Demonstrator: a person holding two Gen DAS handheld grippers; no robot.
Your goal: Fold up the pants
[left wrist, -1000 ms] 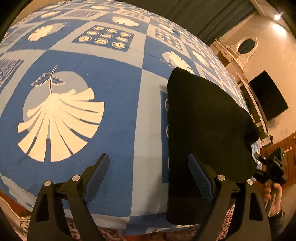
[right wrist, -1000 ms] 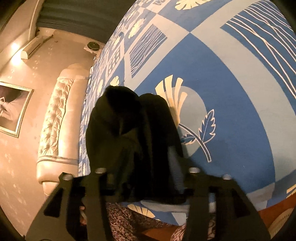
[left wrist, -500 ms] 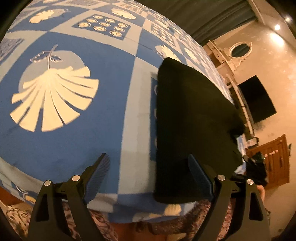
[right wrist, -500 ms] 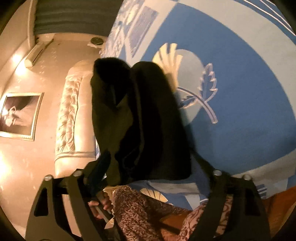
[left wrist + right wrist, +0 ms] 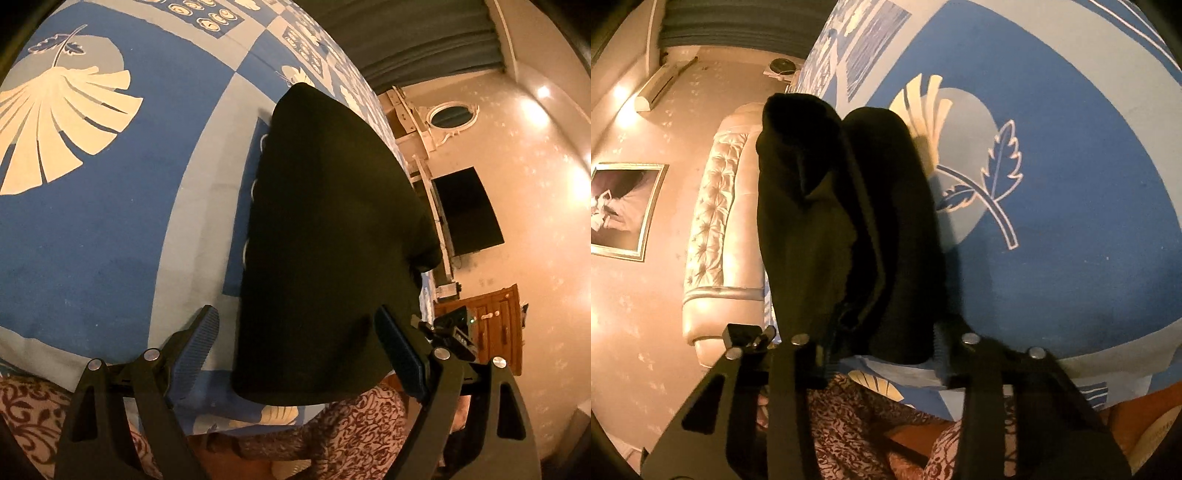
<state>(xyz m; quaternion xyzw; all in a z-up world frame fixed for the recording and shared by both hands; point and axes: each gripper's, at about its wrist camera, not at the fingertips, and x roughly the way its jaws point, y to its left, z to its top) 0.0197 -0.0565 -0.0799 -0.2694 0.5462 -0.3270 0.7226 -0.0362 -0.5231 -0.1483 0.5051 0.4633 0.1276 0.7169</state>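
The left tongs (image 5: 295,347) stand wide, straddling the near edge of the black pants (image 5: 328,229) without pinching, probably lining up a grip for the next fold. The pants lie in a compact folded stack on the bed (image 5: 110,221), near its edge. The right tongs (image 5: 879,354) bracket the bundle's near end; whether they grip it I cannot tell.

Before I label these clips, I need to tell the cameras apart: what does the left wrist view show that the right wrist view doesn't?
Left wrist only: a dark TV, an oval mirror, a wooden cabinet, and open blue-padded jaws. Right wrist only: a tufted headboard, a framed picture and a wall air conditioner. Both: the folded black pants on the blue patterned bedspread.
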